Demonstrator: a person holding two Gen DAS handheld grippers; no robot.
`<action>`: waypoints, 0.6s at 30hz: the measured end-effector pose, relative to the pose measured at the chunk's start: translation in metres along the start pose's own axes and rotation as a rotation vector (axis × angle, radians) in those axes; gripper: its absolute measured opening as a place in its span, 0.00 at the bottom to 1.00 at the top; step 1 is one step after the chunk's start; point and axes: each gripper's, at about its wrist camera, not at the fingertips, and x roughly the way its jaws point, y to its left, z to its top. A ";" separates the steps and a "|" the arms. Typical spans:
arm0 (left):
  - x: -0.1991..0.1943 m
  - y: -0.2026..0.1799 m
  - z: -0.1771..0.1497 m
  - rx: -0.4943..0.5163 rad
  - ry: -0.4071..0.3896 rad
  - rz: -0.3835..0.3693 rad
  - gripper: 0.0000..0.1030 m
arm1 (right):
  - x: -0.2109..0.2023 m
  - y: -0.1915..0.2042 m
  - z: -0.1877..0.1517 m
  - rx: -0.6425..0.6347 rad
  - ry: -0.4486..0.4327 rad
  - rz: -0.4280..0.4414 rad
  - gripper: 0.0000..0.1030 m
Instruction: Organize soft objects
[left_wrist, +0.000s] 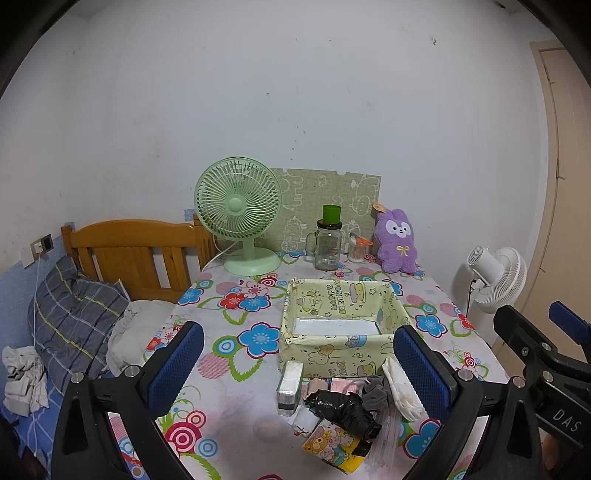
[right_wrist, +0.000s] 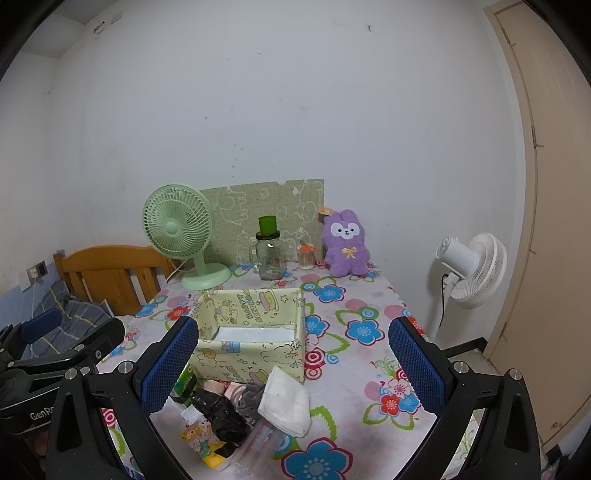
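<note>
Right wrist view: 1 heap of soft things lies at 6 o'clock of the yellow fabric box (right_wrist: 255, 332), touching its near wall. On top sits 1 folded white cloth (right_wrist: 285, 400), long axis running 11 to 5 o'clock, beside 1 grey scrunchie (right_wrist: 248, 398) and 1 black plastic bag (right_wrist: 221, 415). The right gripper (right_wrist: 293, 369) hangs spread wide and empty, the cloth just below its midpoint, so it looks nearer. The left gripper (left_wrist: 297, 365) is likewise spread, holding nothing. Beyond, at 12 o'clock, stand 1 green fan (right_wrist: 177, 229) and 1 purple plush (right_wrist: 345, 243).
</note>
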 end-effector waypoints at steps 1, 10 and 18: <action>0.000 0.000 0.000 0.001 0.000 0.000 1.00 | 0.001 0.000 0.000 -0.001 0.001 -0.001 1.00; 0.001 0.001 0.002 0.003 0.003 -0.003 1.00 | 0.002 -0.003 0.001 0.011 0.005 -0.003 1.00; 0.001 0.000 0.002 0.005 0.003 -0.003 1.00 | 0.002 -0.002 0.000 0.010 0.004 -0.010 1.00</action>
